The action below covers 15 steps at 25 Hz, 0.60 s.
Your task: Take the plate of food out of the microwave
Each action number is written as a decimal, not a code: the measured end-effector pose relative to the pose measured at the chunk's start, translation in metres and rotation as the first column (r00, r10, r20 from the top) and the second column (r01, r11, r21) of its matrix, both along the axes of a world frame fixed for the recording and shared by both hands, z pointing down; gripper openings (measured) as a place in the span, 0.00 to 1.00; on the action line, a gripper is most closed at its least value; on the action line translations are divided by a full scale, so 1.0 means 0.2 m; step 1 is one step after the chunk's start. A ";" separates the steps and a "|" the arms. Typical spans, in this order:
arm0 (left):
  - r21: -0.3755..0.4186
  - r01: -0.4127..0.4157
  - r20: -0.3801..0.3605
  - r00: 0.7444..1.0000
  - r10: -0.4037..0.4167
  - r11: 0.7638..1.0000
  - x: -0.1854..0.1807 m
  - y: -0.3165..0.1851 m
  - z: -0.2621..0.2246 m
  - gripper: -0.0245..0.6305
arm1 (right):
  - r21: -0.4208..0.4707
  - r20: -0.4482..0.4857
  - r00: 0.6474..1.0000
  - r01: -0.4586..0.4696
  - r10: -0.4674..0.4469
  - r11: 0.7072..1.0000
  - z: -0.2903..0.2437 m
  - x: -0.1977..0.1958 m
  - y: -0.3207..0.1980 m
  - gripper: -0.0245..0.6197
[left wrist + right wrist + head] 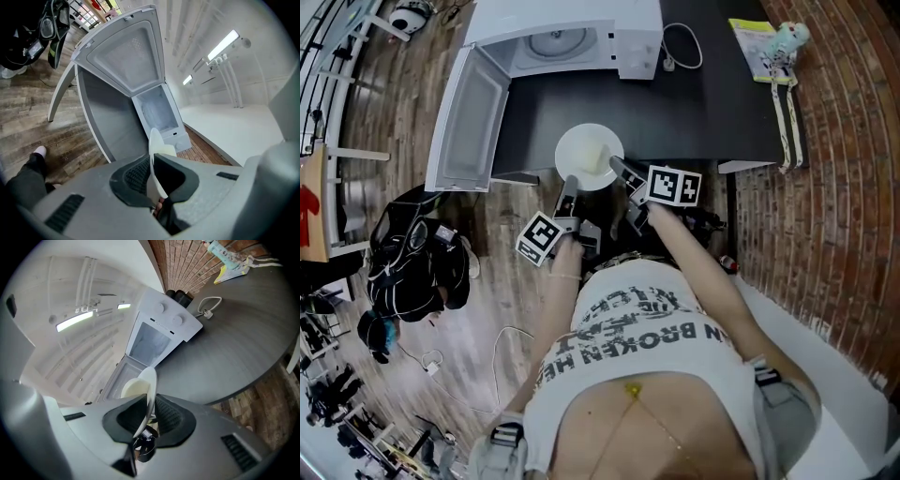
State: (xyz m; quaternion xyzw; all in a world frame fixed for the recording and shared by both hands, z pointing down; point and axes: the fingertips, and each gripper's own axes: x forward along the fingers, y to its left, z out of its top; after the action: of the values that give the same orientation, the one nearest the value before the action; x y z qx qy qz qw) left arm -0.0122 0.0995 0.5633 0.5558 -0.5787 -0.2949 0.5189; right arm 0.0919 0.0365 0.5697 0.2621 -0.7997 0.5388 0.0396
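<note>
**A:** Which step are we working on here?

**B:** We are holding the plate (590,157) outside the microwave (567,37). It is sitting over the near edge of the dark table (703,112), in front of the cavity, and the door (472,117) is hanging wide open to the left. As we judge it, the taking-out is almost done.

**A:** Are both tools gripping?

**B:** Yes. The left gripper (570,184) is clamping the plate's near-left rim and the right gripper (621,168) is clamping the near-right rim. In each gripper view the white rim is running edge-on between the ribbed pads, which are pressing it from both sides. The pale food (602,156) is lying on the plate.

**A:** How are we holding our arms?

**B:** The left arm (555,309) and the right arm (698,267) are reaching forward from the body, side by side. Both grippers are pointing toward the microwave and tipping slightly down.

**A:** What is the next move asking of us?

**B:** Probably setting the plate down on bare tabletop, or drawing it toward us. Either way we are needing both hands to travel together and stay level. We are gripping only the near rim, so the far side could dip and let the food slide.
</note>
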 end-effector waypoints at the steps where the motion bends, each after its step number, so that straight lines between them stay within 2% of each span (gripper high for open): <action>1: 0.000 0.002 0.000 1.000 -0.002 1.000 0.00 0.00 0.00 0.08 | 0.000 0.001 1.000 0.003 -0.003 1.000 0.00 0.00 0.00 0.12; 15: -0.001 -0.016 0.009 1.000 0.016 1.000 -0.03 -0.04 0.00 0.08 | -0.007 0.008 1.000 -0.015 0.015 1.000 0.00 -0.02 -0.03 0.11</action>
State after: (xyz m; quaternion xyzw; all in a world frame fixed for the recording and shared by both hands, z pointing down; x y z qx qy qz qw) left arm -0.0173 0.0914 0.5624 0.5615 -0.5766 -0.2881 0.5189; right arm 0.0883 0.0306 0.5687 0.2658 -0.7959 0.5429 0.0331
